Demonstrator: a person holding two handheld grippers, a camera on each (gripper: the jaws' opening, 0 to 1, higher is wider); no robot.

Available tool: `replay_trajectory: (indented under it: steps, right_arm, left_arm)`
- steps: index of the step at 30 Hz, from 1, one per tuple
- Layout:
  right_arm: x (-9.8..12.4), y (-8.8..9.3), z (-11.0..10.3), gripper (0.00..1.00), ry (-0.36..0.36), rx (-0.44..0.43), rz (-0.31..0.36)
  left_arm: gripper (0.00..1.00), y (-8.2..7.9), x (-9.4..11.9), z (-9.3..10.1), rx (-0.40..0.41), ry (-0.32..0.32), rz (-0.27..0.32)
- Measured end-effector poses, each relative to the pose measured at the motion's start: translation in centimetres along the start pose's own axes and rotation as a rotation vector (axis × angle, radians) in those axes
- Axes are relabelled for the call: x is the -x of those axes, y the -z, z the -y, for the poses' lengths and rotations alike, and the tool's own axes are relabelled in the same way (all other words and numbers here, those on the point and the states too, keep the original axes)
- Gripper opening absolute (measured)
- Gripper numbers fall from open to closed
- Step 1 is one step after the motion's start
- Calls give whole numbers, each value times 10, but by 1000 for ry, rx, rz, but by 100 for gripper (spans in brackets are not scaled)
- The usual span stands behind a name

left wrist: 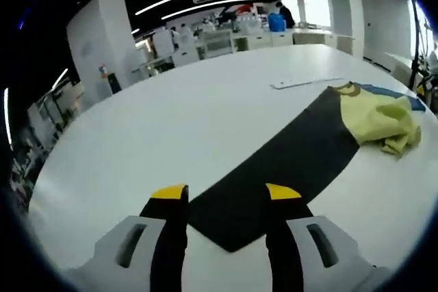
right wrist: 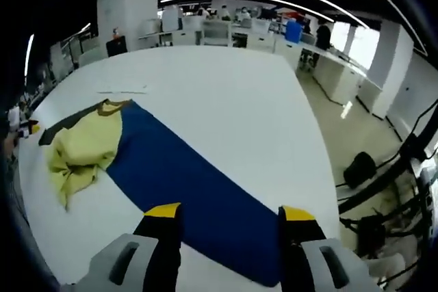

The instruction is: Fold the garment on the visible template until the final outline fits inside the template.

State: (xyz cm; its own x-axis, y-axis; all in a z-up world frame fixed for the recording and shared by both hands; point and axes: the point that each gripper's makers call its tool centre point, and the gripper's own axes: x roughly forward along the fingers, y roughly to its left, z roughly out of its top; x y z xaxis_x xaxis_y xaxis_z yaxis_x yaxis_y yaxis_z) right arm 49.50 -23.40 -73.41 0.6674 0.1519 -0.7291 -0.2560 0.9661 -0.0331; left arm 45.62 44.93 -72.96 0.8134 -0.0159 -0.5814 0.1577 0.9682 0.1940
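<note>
Spreading wide with nothing between them, the left gripper has its yellow-tipped jaws over the near corner of a dark mat, which lies flat on the white surface and runs away toward 2 o'clock in the left gripper view. At the far end of that mat, near 3 o'clock, sits the yellow garment, crumpled in a loose heap with its dark-trimmed neckline turned toward the far side. A blue edge shows just beyond the garment. Farther off at 1 o'clock, a thin pale strip lies on the surface, apart from the cloth.

The right gripper also stands open and empty, its jaws over the near end of a blue mat that stretches toward 10 o'clock in the right gripper view. The garment rests bunched at the far left end of that blue mat, partly on it and partly on a dark strip beside it. Past the surface's edge at 3 o'clock, the floor holds a dark bag and cables. White desks and people fill the background.
</note>
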Motion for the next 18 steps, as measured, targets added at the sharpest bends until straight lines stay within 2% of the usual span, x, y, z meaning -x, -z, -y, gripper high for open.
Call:
replay_trajectory:
  steps: [7,18]
  right_arm:
    - [9,-11,-49,68,-125,33,48]
    - [20,-25,-142,73,-338,122,108]
  left_arm:
    - [55,-11,6,43,6,121,69]
    - [70,-32,27,93,32,256,168]
